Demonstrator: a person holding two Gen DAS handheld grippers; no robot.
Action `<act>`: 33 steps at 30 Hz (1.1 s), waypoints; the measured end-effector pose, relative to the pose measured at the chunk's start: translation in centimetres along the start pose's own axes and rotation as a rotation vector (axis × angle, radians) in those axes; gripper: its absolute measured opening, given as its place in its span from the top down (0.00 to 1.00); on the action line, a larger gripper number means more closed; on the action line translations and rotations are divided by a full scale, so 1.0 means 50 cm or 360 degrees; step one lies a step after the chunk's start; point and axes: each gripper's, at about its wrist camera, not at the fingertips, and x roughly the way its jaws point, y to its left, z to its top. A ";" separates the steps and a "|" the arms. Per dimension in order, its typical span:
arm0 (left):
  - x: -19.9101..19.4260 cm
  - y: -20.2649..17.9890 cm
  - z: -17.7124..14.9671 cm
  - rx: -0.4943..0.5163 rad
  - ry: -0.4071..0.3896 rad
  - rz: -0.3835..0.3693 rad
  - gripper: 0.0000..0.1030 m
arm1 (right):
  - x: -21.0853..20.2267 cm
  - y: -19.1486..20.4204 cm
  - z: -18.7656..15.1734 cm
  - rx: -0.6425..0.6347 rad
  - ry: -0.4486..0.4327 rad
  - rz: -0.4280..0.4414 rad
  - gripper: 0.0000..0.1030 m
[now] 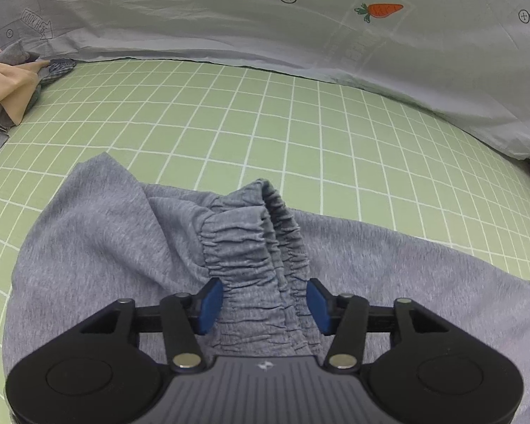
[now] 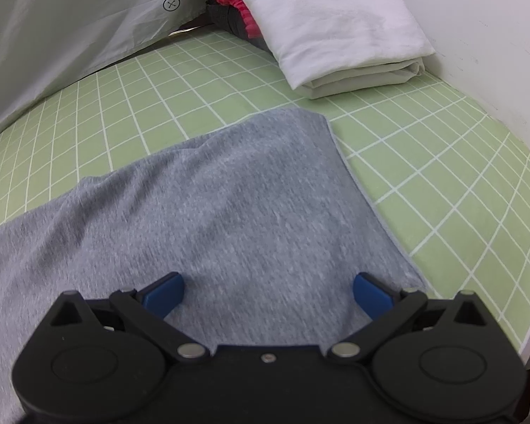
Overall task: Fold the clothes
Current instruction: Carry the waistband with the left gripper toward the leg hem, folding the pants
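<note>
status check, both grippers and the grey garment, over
Left gripper open, jaws either side of the bunched elastic waistband. Right gripper open wide over the flat grey knit garment. Nothing blocking on the green grid mat.

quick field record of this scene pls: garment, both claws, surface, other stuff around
garment: grey shorts spread flat, elastic waistband bunched up
left claw: open, pads either side of waistband
right claw: open wide over the flat grey fabric
surface: green grid sheet
nearby: carrot-print grey cover, folded white bedding, clothes pile
</note>
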 end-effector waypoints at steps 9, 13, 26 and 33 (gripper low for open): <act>-0.004 -0.039 0.008 0.0150 -0.0046 0.0039 0.73 | 0.000 -0.001 0.000 -0.0009 -0.0002 0.0008 0.00; -0.037 -0.055 0.011 0.0235 -0.0112 -0.0044 0.88 | -0.003 0.000 -0.003 -0.0010 -0.0005 0.0003 0.00; -0.047 -0.097 -0.013 0.0386 -0.0042 -0.0141 0.19 | -0.031 -0.027 -0.004 -0.0036 -0.0132 -0.0037 0.00; -0.087 -0.073 -0.008 0.0284 -0.0124 -0.0139 0.16 | -0.004 -0.056 -0.005 -0.0104 -0.0098 -0.0020 0.00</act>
